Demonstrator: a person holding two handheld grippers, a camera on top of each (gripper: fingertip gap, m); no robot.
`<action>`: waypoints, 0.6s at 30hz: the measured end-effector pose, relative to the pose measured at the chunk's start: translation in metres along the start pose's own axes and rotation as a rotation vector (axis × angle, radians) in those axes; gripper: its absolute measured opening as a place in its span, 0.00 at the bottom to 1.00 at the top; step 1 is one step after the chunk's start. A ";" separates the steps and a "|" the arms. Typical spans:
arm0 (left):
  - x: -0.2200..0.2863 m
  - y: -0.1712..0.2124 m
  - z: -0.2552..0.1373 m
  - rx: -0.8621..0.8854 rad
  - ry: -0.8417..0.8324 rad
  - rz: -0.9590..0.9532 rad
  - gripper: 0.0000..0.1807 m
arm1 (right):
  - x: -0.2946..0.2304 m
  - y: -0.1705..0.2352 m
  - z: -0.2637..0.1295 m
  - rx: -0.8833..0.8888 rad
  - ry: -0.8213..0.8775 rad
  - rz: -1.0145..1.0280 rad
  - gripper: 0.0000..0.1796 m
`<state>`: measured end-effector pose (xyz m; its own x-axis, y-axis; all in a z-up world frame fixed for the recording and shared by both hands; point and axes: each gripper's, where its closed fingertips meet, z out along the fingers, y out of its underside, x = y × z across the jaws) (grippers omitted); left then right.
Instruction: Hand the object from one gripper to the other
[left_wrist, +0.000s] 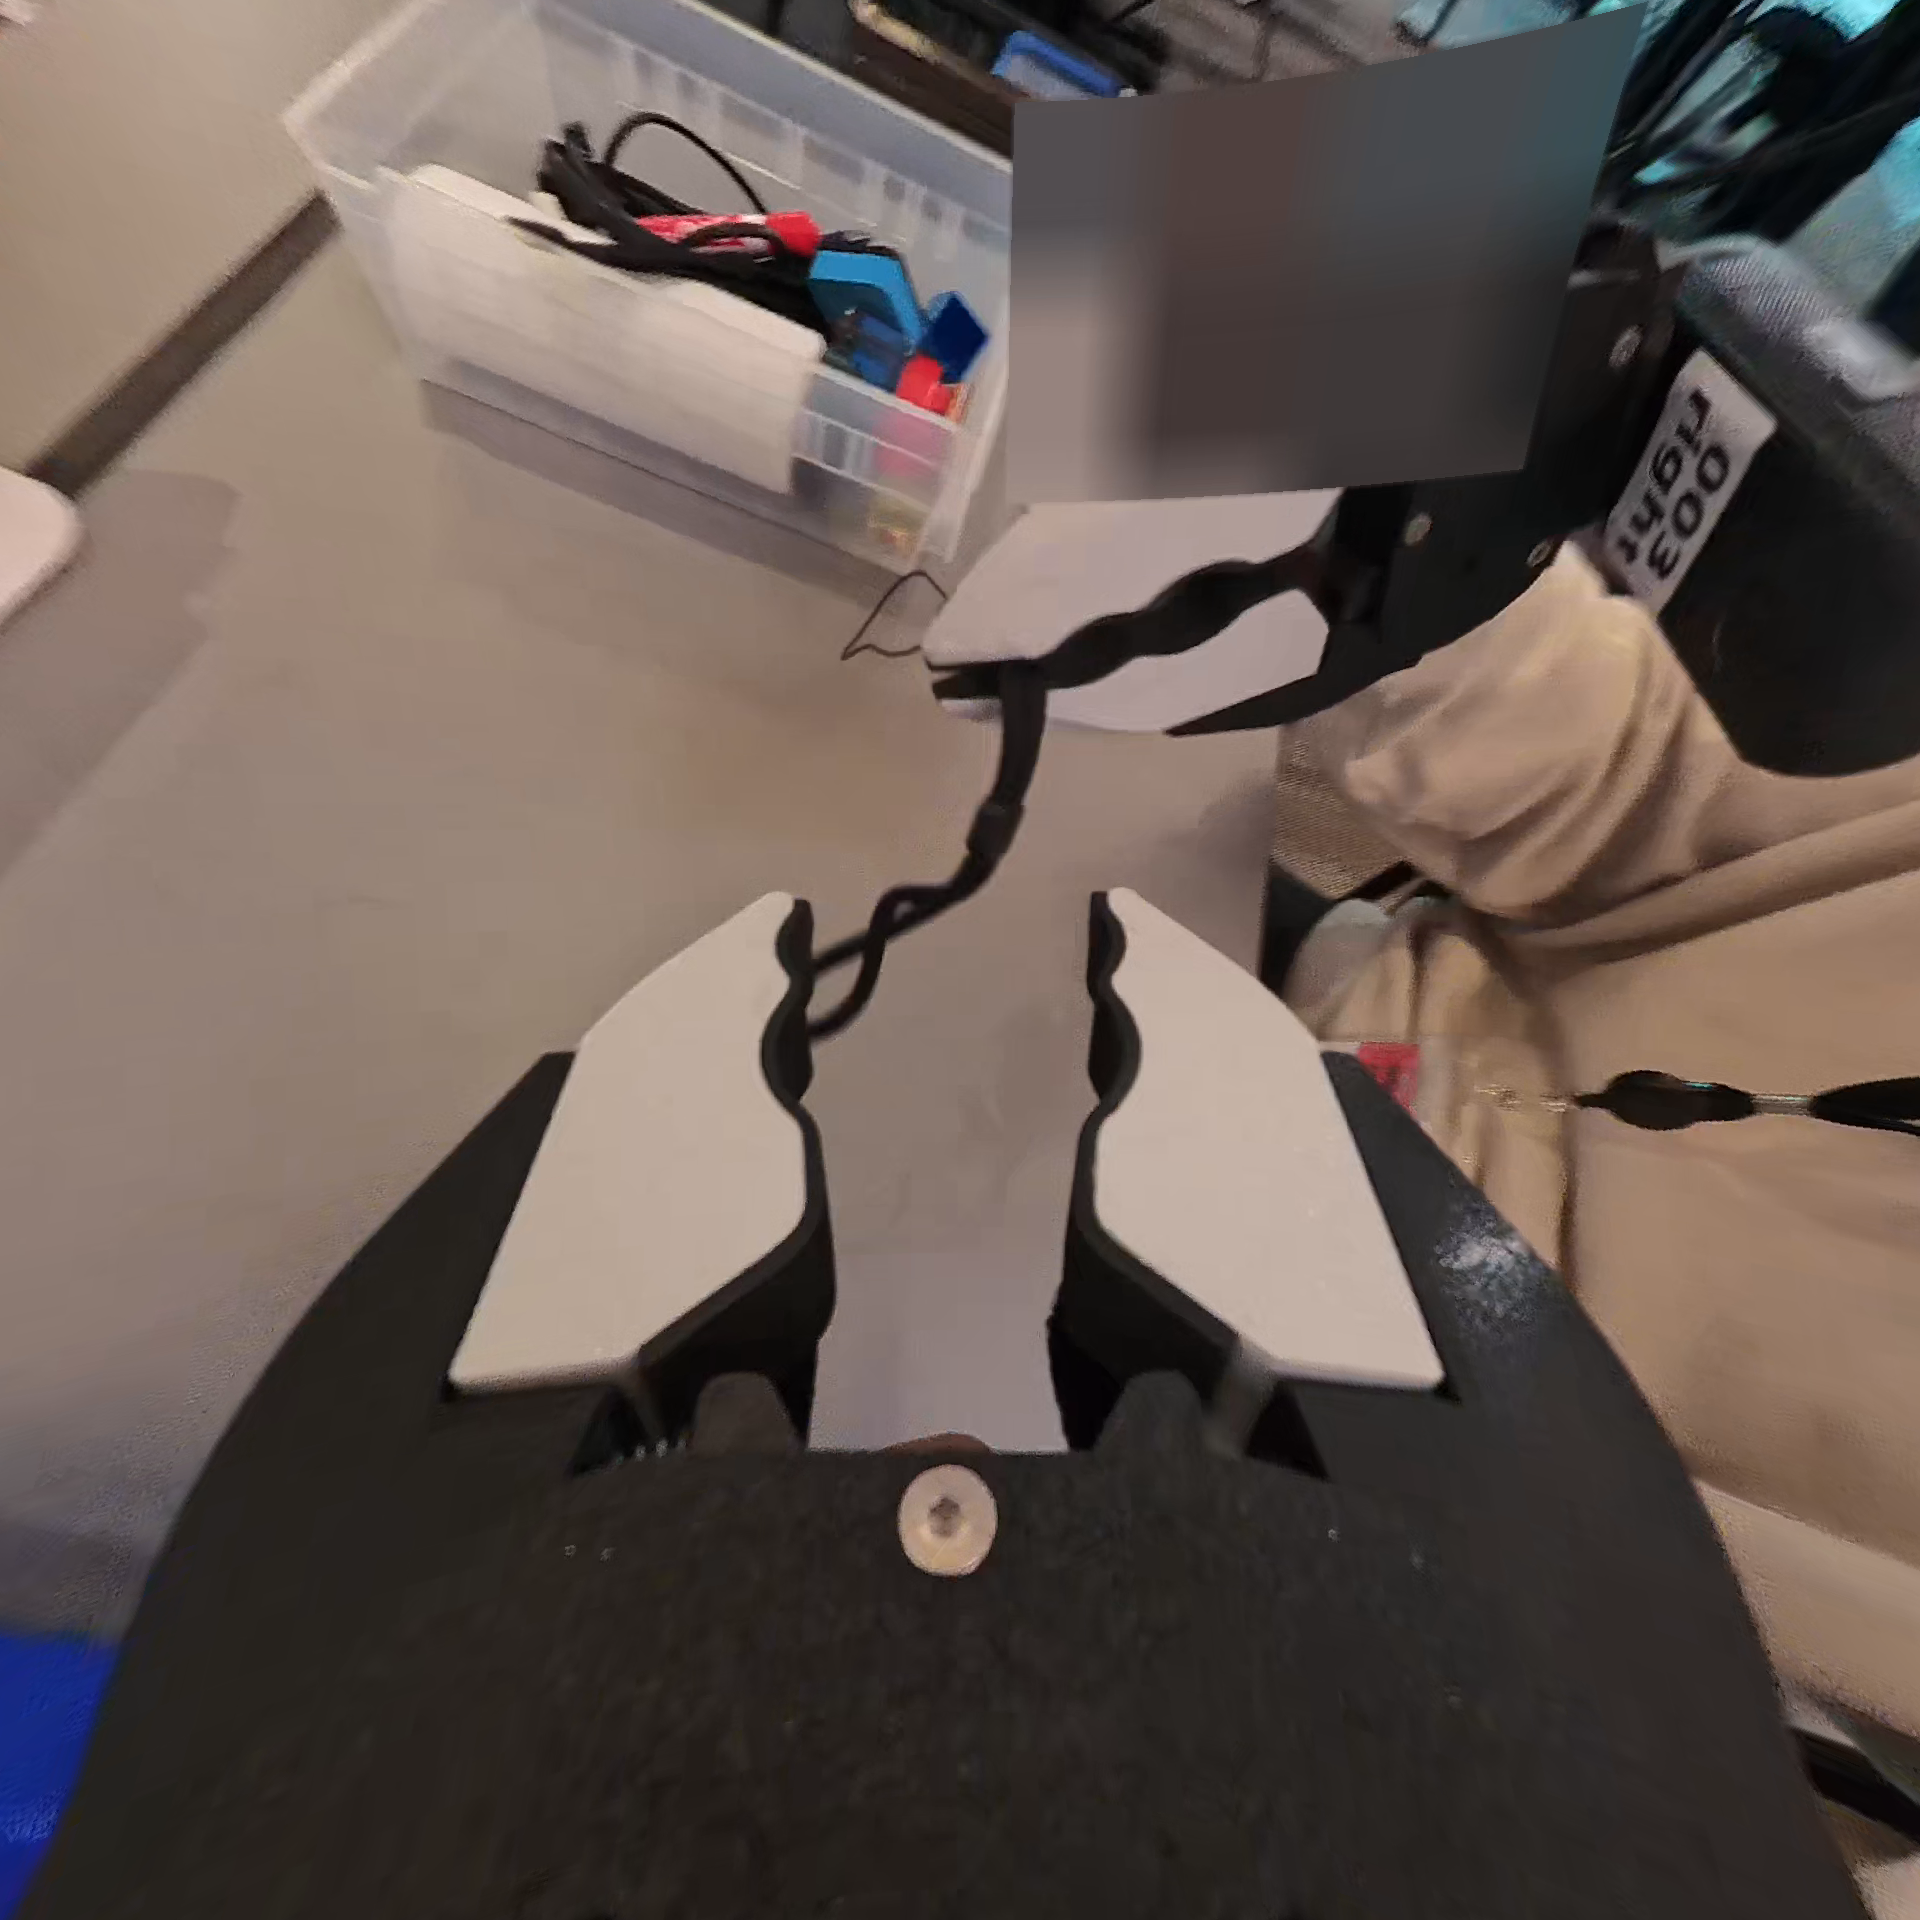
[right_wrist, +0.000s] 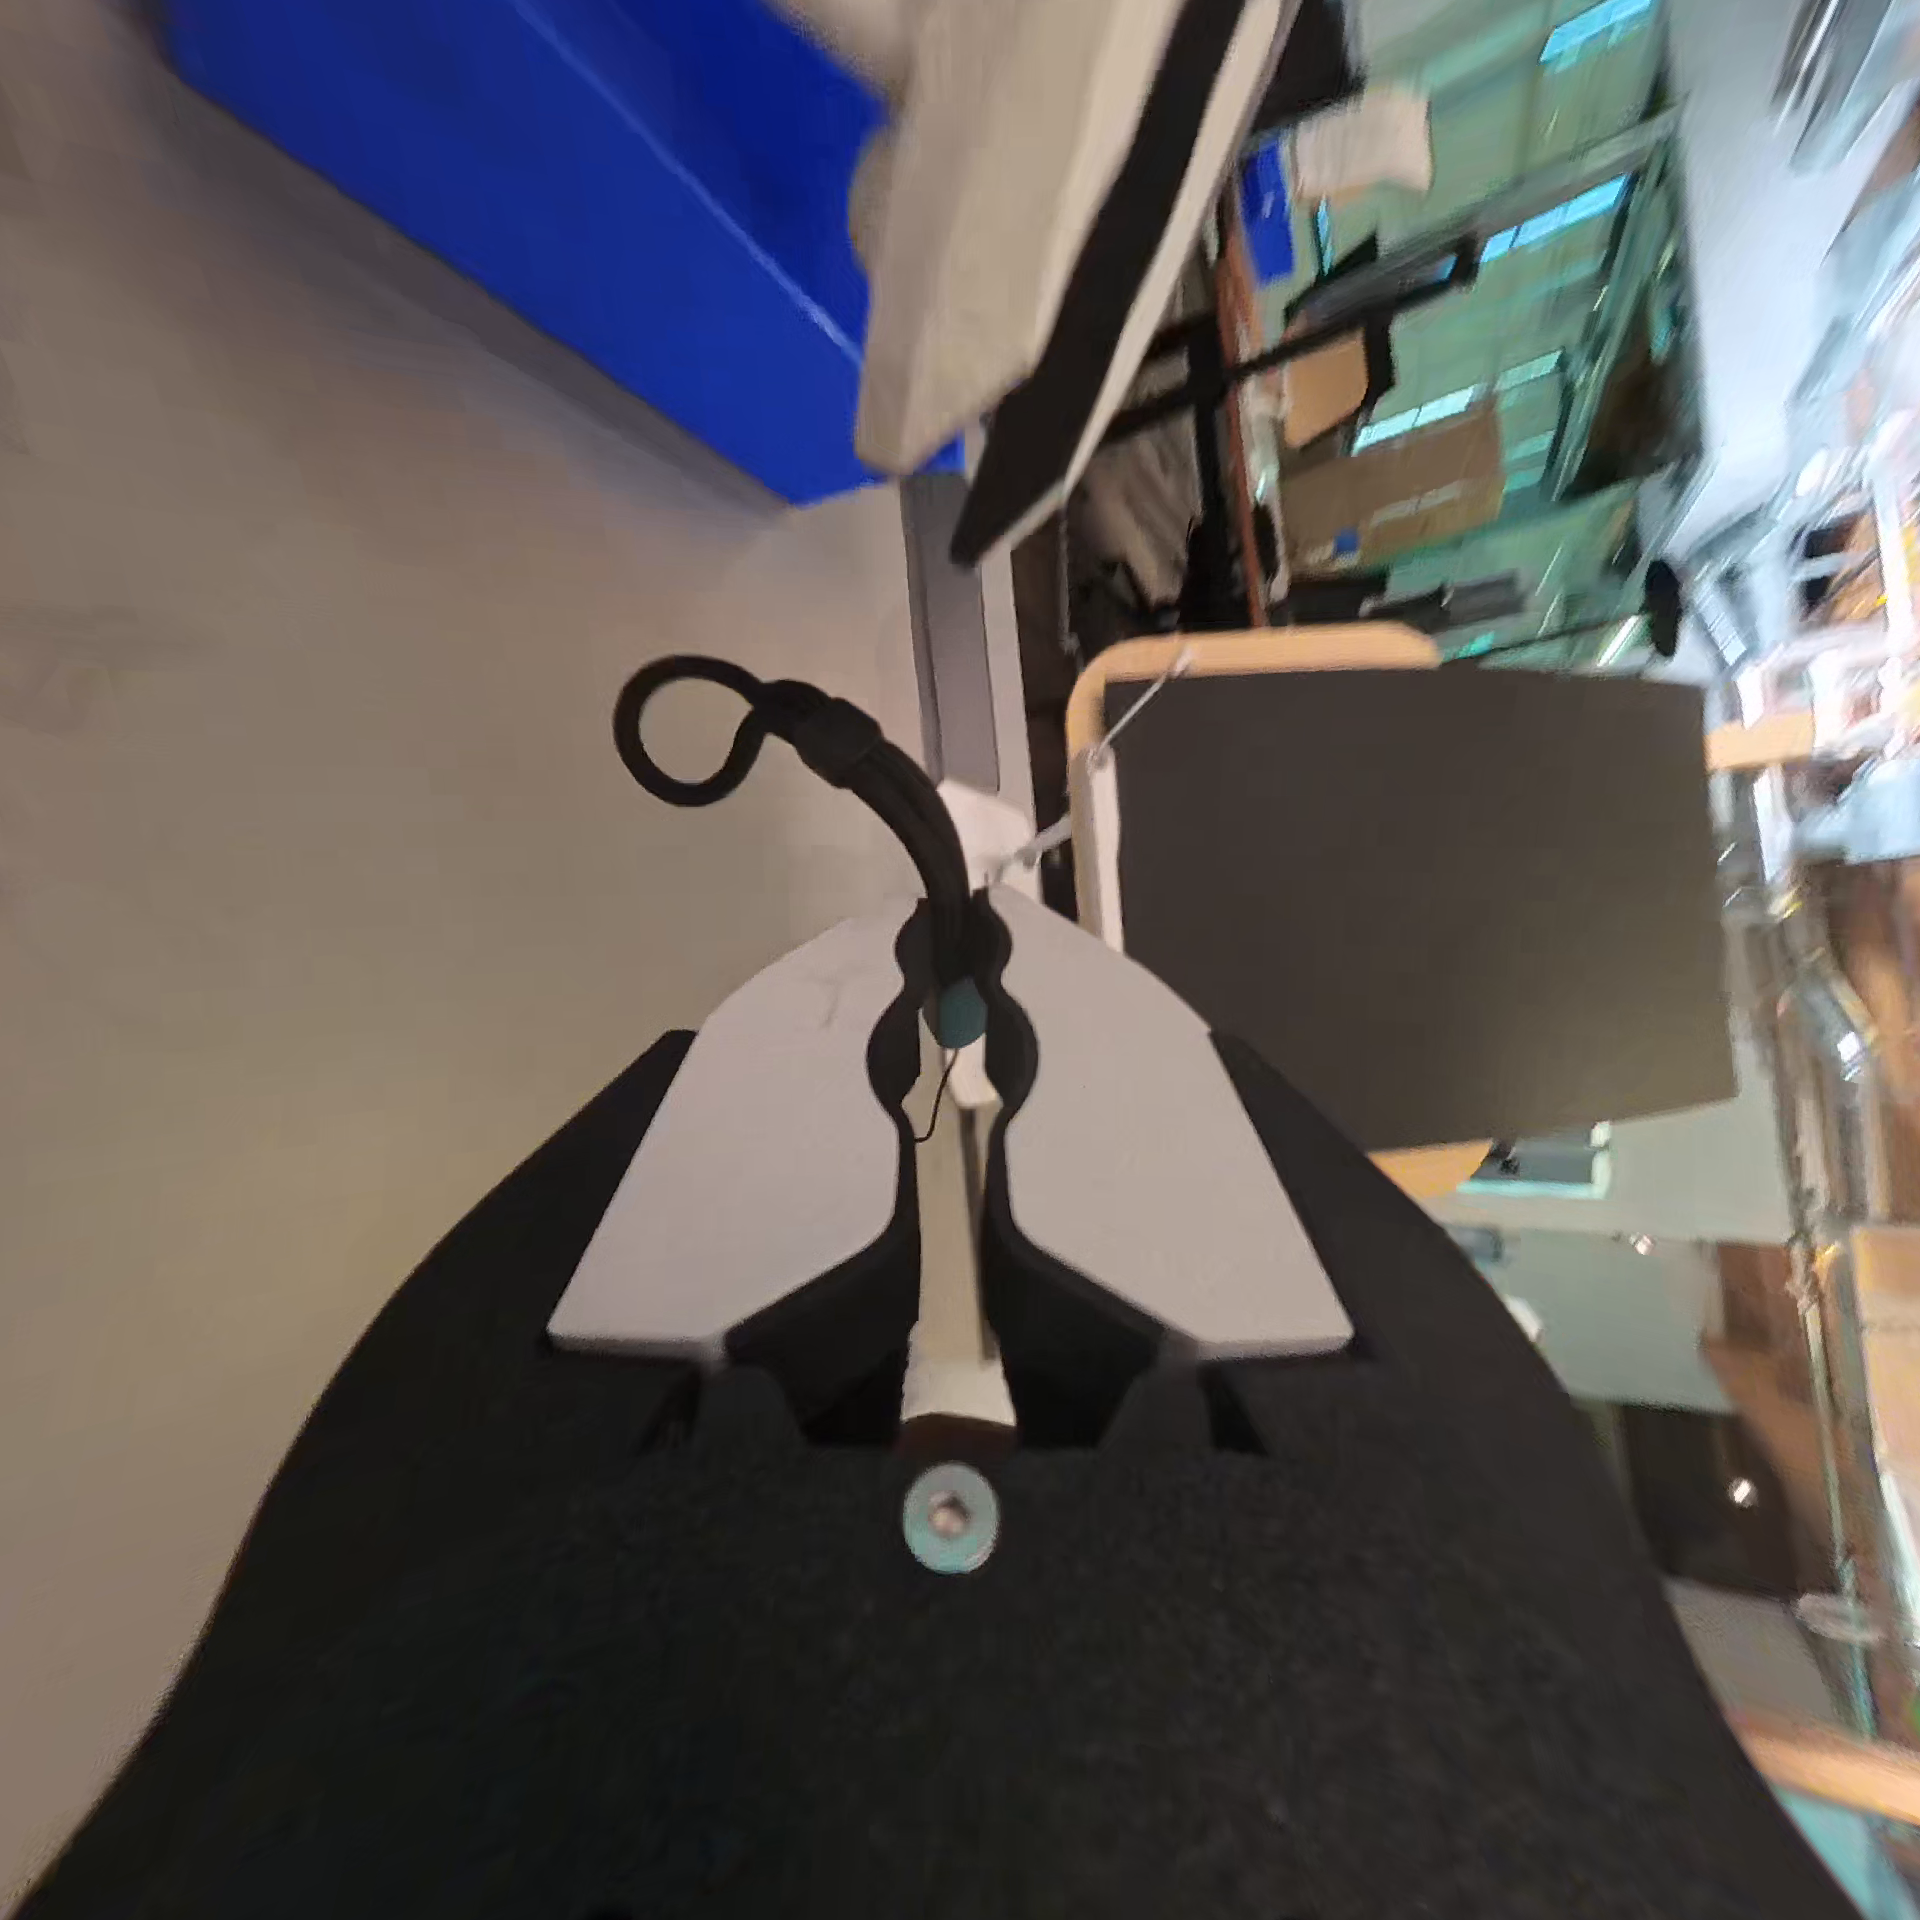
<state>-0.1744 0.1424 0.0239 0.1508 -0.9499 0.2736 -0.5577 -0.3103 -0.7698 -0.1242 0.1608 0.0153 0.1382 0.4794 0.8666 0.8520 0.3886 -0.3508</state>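
Observation:
The object is a black braided cord (left_wrist: 997, 831) with a loop at its end. My right gripper (right_wrist: 956, 914) is shut on it; the cord (right_wrist: 894, 769) sticks out past the tips and curls into a loop. A small teal piece (right_wrist: 956, 1013) sits between the jaws. In the left wrist view the right gripper (left_wrist: 961, 681) holds the cord from the upper right, and the cord hangs down. My left gripper (left_wrist: 951, 914) is open. The cord's lower loop lies against its left finger (left_wrist: 686, 1143), between the jaws. The left gripper (right_wrist: 940, 478) shows blurred at the top of the right wrist view.
A clear plastic bin (left_wrist: 665, 343) with cables and blue and red parts stands on the beige table (left_wrist: 416, 831). A blue box (right_wrist: 540, 208) lies at the table's far side. A person's beige sleeve (left_wrist: 1558, 831) is at the right. A chair with a black back (right_wrist: 1403, 914) stands beyond the table edge. One gripper's finger ends stand about 6 centimetres off the other's.

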 end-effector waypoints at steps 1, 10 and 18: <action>0.000 0.001 0.002 0.013 0.039 -0.021 0.30 | 0.000 -0.007 -0.001 0.032 0.014 -0.029 0.04; 0.009 0.026 0.012 -0.033 0.179 -0.050 0.31 | -0.004 -0.033 0.004 0.095 0.030 -0.155 0.04; 0.001 0.032 0.026 -0.023 0.196 -0.119 0.03 | -0.015 -0.028 0.021 0.091 -0.017 -0.038 0.04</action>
<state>-0.1707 0.1303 -0.0153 0.0567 -0.8807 0.4704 -0.5647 -0.4168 -0.7123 -0.1610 0.1587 0.0047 0.0970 0.4762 0.8740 0.8069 0.4764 -0.3492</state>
